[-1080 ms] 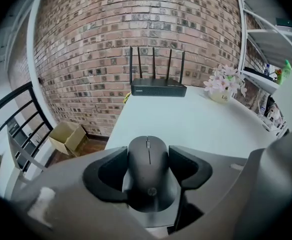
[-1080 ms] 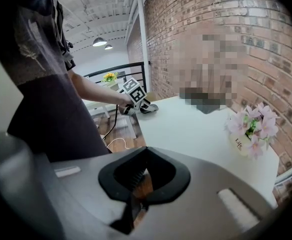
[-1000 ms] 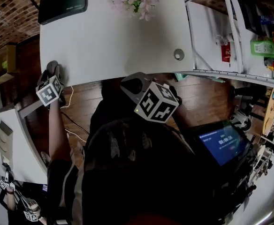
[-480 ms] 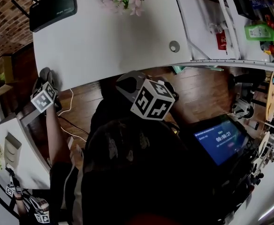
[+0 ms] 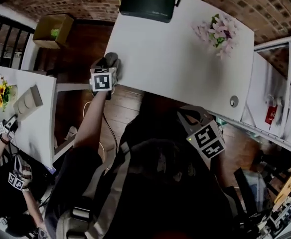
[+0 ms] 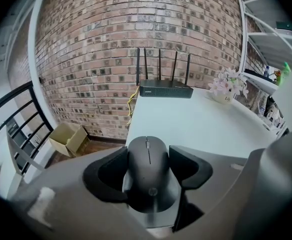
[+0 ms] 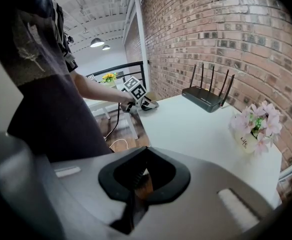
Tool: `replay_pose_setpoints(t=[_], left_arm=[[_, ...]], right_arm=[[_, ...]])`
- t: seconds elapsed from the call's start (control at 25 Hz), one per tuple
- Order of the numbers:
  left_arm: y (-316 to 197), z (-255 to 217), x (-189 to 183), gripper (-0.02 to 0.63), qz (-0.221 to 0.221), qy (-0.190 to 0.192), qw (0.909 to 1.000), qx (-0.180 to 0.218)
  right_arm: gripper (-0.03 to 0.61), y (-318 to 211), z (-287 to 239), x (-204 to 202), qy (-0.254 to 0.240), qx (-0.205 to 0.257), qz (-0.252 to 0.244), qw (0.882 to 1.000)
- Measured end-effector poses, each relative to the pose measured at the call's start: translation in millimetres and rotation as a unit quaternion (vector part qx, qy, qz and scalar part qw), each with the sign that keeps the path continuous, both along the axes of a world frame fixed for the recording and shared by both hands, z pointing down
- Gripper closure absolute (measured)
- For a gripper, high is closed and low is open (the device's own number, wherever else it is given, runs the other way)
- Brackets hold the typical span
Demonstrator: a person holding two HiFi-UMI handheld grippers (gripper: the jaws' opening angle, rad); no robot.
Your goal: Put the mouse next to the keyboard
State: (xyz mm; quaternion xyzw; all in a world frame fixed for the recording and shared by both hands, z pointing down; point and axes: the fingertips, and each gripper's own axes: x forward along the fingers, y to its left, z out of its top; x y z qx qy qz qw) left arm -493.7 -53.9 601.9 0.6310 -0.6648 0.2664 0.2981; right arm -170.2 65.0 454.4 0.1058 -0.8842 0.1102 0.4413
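Office: brick wall [image 6: 136, 34], white desk [image 6: 201, 126], router [image 6: 166, 88].

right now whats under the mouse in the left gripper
The mouse is clamped in the left gripper, nose over a corner of the white table. The gripper body covers its underside, so contact with the table can't be seen.

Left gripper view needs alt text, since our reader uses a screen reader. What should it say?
The left gripper has its jaws closed on a black mouse at the near edge of a white table. At the table's far end stand a black router with antennas and pink flowers, against a brick wall.
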Motion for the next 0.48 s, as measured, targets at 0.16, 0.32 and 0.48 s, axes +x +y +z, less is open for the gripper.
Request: replay_pose_setpoints(t=[0.16, 0.32, 0.48], left_arm=[[4.4, 7.0, 5.4, 0.345, 0.016, 0.010, 0.9998, -0.009], [3.3, 5.7, 5.3, 0.348, 0.014, 0.006, 0.9997, -0.017], [3.8, 8.1, 3.6, 0.345, 0.010, 0.009, 0.9998, -0.012]], right_arm=[[0.572, 11.5, 1.3, -7.0, 0.007, -0.008, 0.000, 1.000], [0.572, 9.3, -0.5, -9.7, 0.005, -0.008, -0.016, 1.000], [0.572, 9.9, 0.9, -8.1, 0.007, -0.005, -0.011, 1.000]])
